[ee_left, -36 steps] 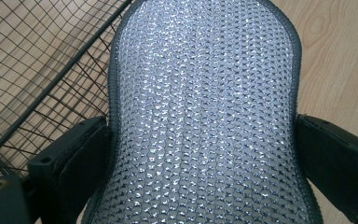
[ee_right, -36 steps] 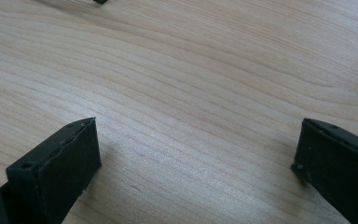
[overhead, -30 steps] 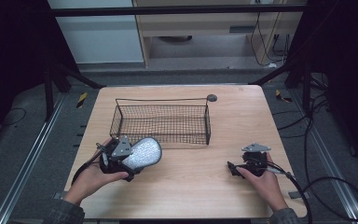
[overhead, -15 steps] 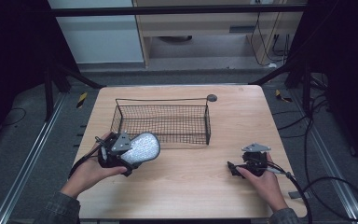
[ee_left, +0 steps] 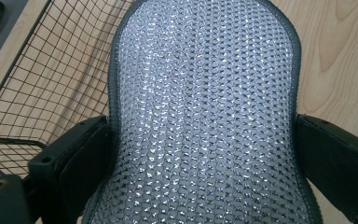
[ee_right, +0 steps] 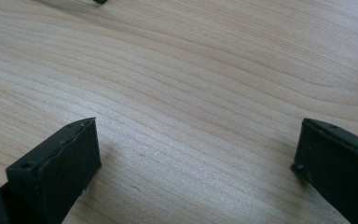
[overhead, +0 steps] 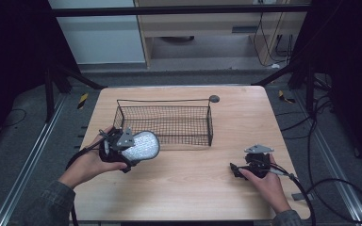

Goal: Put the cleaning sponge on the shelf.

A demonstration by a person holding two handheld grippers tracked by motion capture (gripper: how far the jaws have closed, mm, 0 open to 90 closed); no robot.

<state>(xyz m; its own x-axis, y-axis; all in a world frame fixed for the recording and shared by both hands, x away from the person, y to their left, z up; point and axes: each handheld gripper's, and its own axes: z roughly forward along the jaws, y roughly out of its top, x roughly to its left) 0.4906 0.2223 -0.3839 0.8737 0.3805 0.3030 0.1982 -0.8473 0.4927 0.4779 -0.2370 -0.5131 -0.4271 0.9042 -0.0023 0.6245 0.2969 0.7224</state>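
So the shiny silver mesh pad [ee_left: 205, 116] is up off the worktop [overhead: 193, 188], clamped by its 2 sides in the left gripper [overhead: 122, 149], just in front of the wire basket's [overhead: 165, 123] near left corner. Pickup looks done to me; what's left is carrying it over the rim and letting go inside, since the basket has nothing in it so far. Right gripper [overhead: 245, 168] sits near the worktop's right edge, fingers [ee_right: 56, 172] spread wide, holding nothing.
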